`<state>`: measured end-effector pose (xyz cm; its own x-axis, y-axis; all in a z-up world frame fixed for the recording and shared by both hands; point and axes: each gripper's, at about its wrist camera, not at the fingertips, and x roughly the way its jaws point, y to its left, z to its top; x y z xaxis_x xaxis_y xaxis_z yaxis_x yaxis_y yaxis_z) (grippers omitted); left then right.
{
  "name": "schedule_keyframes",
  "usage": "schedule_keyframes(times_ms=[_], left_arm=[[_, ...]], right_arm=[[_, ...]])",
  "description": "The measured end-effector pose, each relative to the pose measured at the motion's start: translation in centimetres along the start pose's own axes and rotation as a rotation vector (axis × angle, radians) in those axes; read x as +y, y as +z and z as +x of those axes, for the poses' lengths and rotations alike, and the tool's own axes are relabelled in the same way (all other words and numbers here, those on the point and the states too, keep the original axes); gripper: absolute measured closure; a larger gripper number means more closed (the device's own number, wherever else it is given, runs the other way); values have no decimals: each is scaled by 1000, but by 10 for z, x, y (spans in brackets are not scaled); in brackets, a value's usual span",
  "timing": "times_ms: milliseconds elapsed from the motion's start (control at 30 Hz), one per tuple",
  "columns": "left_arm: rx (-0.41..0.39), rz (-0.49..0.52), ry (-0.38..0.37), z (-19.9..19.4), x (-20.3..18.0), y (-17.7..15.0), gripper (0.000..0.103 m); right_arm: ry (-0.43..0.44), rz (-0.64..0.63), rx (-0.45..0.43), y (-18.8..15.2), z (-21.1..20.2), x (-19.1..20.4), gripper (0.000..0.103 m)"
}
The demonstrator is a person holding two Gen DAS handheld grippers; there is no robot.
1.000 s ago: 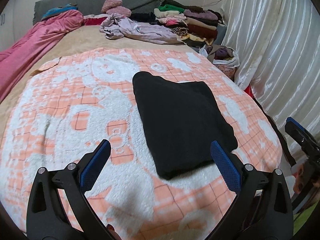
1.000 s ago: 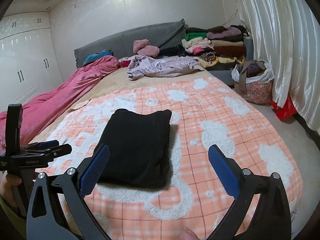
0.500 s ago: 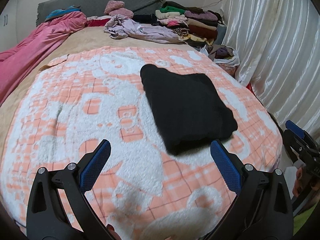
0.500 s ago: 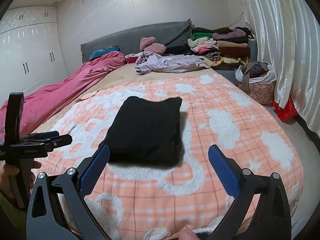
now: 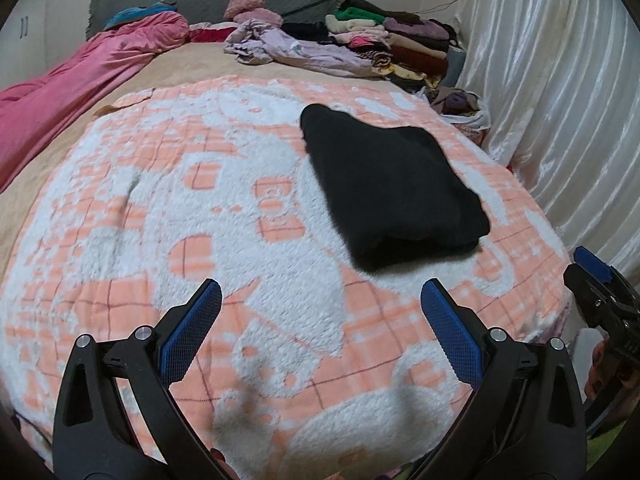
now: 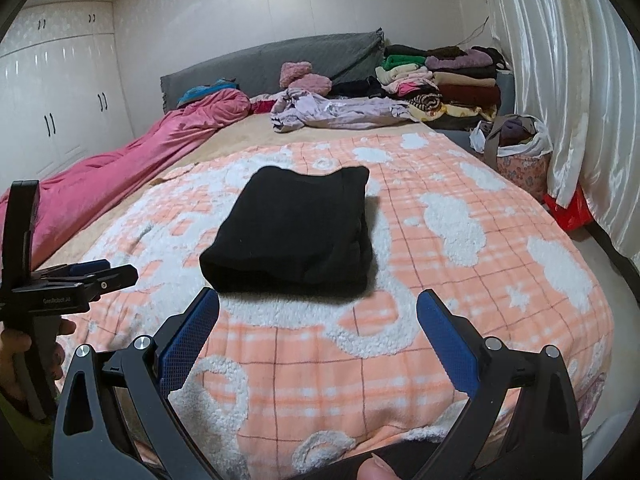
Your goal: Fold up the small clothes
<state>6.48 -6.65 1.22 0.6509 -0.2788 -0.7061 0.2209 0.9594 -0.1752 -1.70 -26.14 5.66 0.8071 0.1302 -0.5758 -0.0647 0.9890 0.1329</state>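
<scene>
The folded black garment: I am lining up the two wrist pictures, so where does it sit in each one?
Left wrist view: the folded black fabric garment lies right of centre on the orange-and-white fleece blanket, angled toward the lower right.
Right wrist view: the garment lies just left of centre, above the open right tongs.
Shared landmark: the stack of folded clothes by the curtain.

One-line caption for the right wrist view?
Open right gripper hovers before a folded black garment on the orange-and-white blanket; left gripper beside it.
</scene>
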Motion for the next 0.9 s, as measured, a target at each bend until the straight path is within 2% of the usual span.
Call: schedule_keyframes(times_ms=[400,900], left_arm=[[24,4,38,10,4,-12,9],[36,-6,35,12,6,-14,9]], right_arm=[[-1,3,60,-17,19,7,4],[-15,7,81,-19,26,7,4]])
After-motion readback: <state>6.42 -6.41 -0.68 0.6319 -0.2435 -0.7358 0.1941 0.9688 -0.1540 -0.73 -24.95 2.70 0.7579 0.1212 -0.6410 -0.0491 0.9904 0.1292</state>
